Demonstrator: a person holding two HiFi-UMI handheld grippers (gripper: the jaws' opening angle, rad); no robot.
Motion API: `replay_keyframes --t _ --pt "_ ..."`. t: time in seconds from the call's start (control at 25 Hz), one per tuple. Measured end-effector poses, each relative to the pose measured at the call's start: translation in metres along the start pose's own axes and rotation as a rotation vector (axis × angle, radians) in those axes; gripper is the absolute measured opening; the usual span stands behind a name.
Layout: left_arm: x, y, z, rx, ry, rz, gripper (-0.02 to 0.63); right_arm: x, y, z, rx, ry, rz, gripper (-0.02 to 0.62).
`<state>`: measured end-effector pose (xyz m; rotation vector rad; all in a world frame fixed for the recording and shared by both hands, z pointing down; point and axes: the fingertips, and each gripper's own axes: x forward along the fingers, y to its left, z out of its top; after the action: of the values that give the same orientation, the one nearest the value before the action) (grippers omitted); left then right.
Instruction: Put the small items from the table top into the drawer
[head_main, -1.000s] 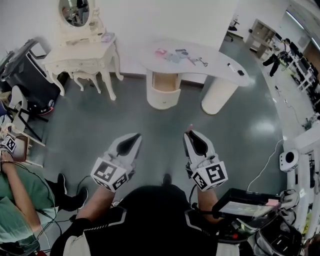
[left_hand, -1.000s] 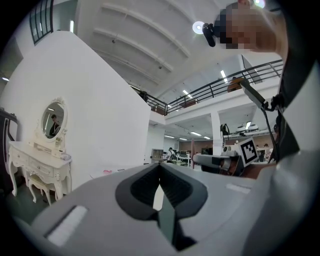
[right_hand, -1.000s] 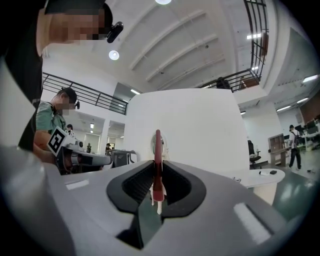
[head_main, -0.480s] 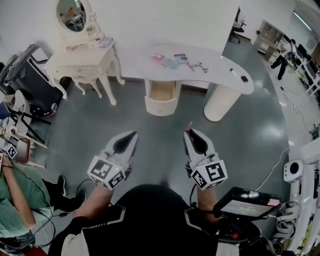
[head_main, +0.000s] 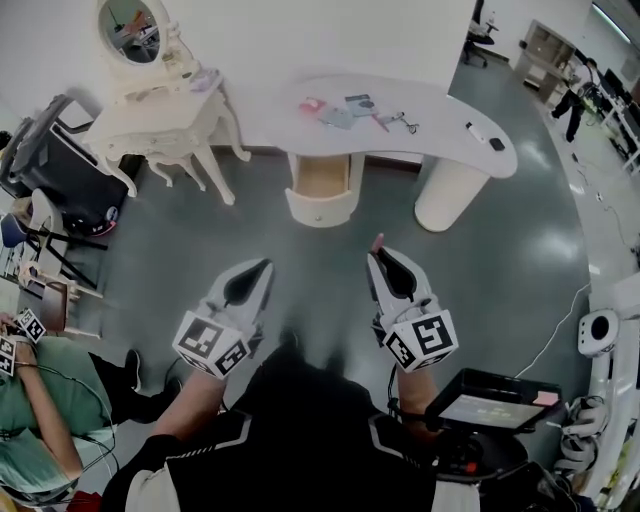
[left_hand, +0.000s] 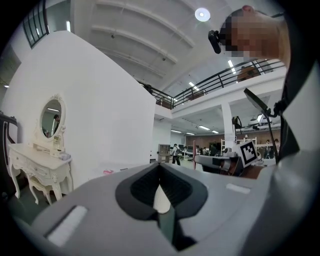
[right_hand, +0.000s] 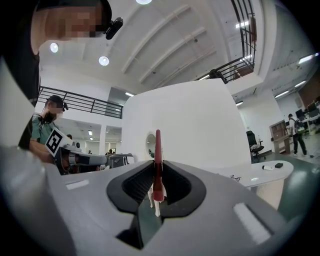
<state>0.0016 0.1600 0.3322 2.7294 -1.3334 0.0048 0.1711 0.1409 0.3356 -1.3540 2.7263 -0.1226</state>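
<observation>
The left gripper (head_main: 264, 267) and the right gripper (head_main: 377, 258) were held out ahead of the body, side by side and well apart, both pointed level. The left gripper's jaws were brought together at the tips, with nothing between them. The right gripper's jaws were closed on a thin red stick (right_hand: 158, 150), which stood out past their tips.

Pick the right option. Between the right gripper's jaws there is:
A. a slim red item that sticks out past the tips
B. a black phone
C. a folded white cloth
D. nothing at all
A: in the right gripper view, the right gripper has its jaws closed on a slim red item that pokes up past the tips. Its pink end also shows ahead of the gripper in the head view.
</observation>
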Motion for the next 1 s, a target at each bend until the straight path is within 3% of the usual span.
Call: replay_keyframes --t 0.4,1.0 --pt "0.049 0.059 0.003 -0.025 -0.014 -0.085 -0.002 0.063 -0.021 -0.001 -0.012 0.051 -0.086 0.054" --pt "0.097 0.165 0.01 -0.048 -0.044 -0.167 -0.002 0.183 -0.035 0.001 -0.074 0.078 -0.122 0.054"
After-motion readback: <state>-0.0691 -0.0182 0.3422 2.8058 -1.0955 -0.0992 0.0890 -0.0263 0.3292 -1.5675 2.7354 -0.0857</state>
